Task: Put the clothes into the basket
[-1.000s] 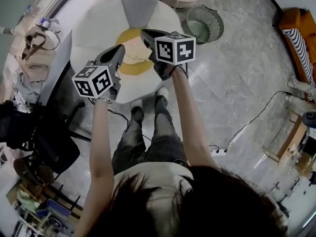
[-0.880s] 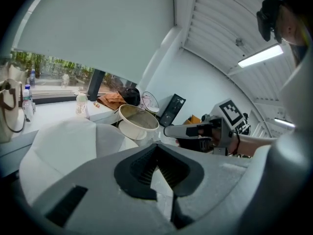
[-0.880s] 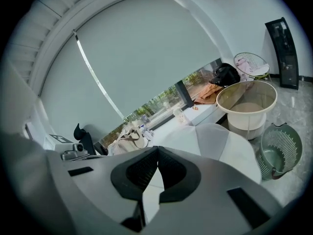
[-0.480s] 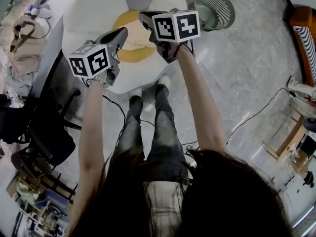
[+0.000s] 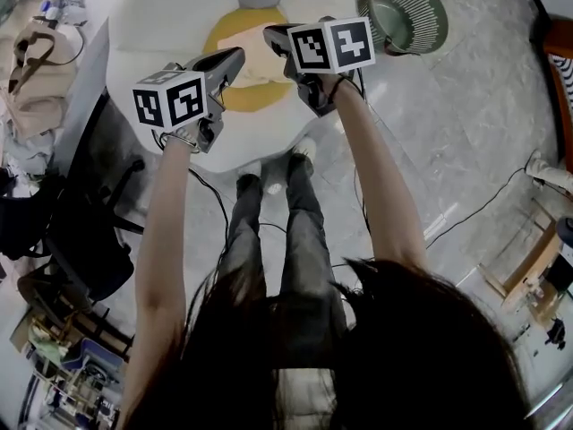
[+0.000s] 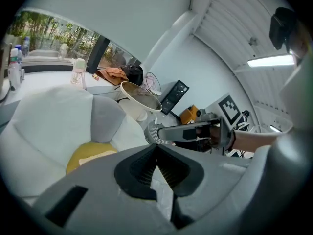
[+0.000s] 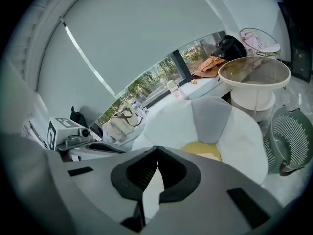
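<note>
From the head view: finds the left claw (image 5: 235, 56) and the right claw (image 5: 269, 32) both pinched shut on nothing, poised side by side over the pale cream folded garment (image 5: 243, 45) lying on the yellow round centre pad (image 5: 243, 98) of a white petal-shaped cushion (image 5: 152, 34). Places the green slatted plastic basket (image 5: 409, 12) on the floor beyond the cushion's right side, seemingly with no clothes inside. From the left claw view: confirms jaws together, garment ahead and below. From the right claw view: shows the same closed jaws, garment below, basket off to the right looking empty, a cream round tub (image 7: 254, 72) behind it, contents hidden. Probably the reach for the garment: open both claws wide before touching down, take the folded edge at two spots, pinch through every layer, lift clear of the cushion, then carry across to the basket.
</note>
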`<state>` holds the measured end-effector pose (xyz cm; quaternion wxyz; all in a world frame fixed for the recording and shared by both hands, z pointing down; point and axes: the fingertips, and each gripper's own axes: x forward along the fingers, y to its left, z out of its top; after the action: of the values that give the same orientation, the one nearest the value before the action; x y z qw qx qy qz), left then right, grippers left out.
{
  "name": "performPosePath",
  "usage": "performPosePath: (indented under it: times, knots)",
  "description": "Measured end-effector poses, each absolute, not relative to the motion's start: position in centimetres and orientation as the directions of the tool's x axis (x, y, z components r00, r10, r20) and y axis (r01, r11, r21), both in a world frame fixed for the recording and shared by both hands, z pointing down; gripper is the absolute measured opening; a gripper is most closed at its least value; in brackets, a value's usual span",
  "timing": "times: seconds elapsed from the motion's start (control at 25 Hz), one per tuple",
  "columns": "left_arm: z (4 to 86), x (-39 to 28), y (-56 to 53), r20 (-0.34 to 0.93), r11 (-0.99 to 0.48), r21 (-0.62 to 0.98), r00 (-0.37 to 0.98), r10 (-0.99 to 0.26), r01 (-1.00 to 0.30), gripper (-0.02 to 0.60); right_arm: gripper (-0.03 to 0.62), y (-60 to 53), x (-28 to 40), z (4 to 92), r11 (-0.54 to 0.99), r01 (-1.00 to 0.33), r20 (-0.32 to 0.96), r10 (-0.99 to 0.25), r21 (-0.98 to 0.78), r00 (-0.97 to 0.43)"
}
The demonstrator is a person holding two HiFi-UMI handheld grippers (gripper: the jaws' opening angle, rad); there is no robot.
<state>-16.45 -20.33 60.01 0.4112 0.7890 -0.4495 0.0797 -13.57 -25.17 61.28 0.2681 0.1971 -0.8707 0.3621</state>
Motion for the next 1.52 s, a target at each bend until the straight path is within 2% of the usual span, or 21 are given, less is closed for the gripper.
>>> performPosePath:
  times: [0.28,0.72,1.12,1.52]
  knots:
    - [64.4,-16.9,-21.1,0.533,-0.204,0.596,0.572,-0.624,-0.777,0.011,0.009,-26.3,-12.7,66.1,0.638,-0.538,0.640,-0.090,-0.551,-0.763]
    - [67.9,-17.5,-21.2,0.529,-0.074,0.628,0.495,-0.689,-0.775,0.011,0.009,-25.5,-12.6,71.3,0.673,-0.495,0.687,0.028,-0.550,-0.726]
    - [70.9,-17.6,-20.2,0.548,-0.037,0.641,0.492,-0.676,-0.766,0.011,0.009,-25.2,-12.5,74.7,0.655,-0.515,0.709,0.046,-0.553,-0.704]
    - [74.4,-17.8,-19.4,0.549,-0.019,0.662,0.503,-0.667,-0.749,0.011,0.011,-24.9,-12.1,78.6,0.627,-0.581,0.744,-0.003,-0.519,-0.668]
